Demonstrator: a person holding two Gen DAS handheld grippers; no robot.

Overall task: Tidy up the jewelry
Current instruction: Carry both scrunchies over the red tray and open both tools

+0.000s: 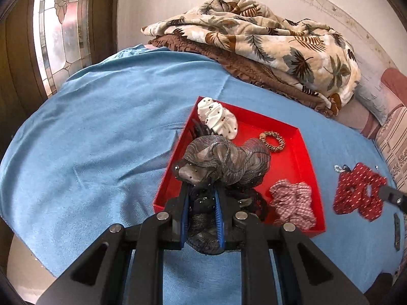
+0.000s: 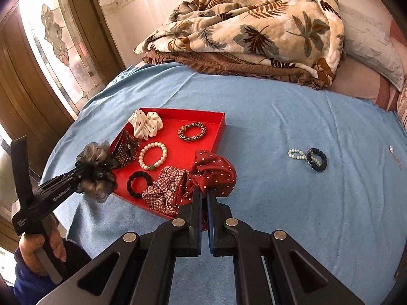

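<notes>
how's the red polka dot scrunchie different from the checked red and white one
The red polka dot scrunchie is dark red with small white dots; the checked scrunchie has a red-and-white grid. The polka dot one is pinched in the right gripper at the edge of the red tray; the checked one lies free inside the tray. The polka dot one looks larger. Both are gathered fabric bands.

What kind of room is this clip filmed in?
Most likely a bedroom: a bed under a blue sheet, a folded leaf-print blanket with a pillow beside it, and a stained-glass window.
</notes>
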